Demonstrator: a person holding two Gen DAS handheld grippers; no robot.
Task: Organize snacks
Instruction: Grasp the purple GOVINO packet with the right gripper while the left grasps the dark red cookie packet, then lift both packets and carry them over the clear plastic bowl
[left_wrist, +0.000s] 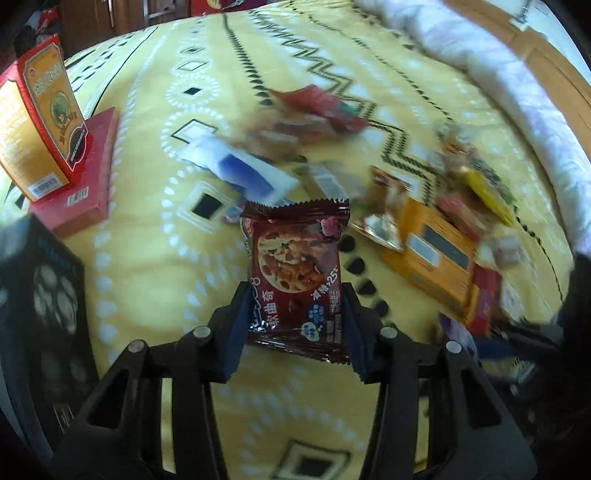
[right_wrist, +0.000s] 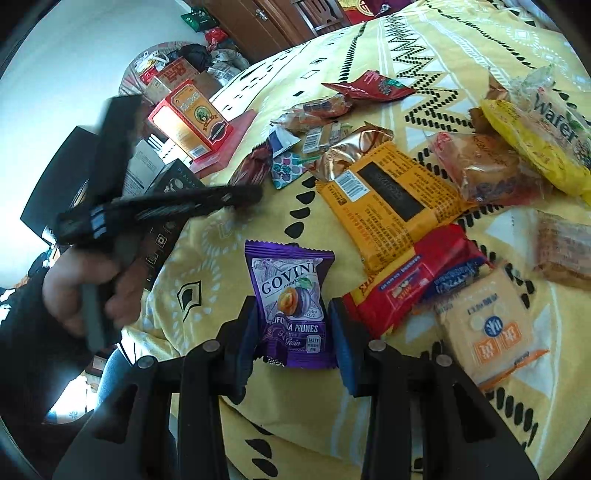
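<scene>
Left wrist view: the left gripper (left_wrist: 295, 314) clamps the lower half of a brown cookie packet (left_wrist: 297, 273) between its blue pads (left_wrist: 234, 332), the packet upright over the yellow patterned bedspread (left_wrist: 147, 258). Beyond the packet lies a blurred scatter of snacks; an orange packet (left_wrist: 432, 254) sits to its right, and a red-and-gold box (left_wrist: 44, 129) stands on a flat red box (left_wrist: 88, 177) far to its left.

Right wrist view: the right gripper (right_wrist: 291, 332) pinches a purple prune packet (right_wrist: 291, 306) (labelled GOVINI) at its sides. Taking that packet as landmark, a red bar wrapper (right_wrist: 406, 284) lies just to its right, an orange packet (right_wrist: 391, 203) beyond that, a yellow wafer pack (right_wrist: 535, 144) far right. To its left, a hand (right_wrist: 85, 291) holds the other gripper.
</scene>
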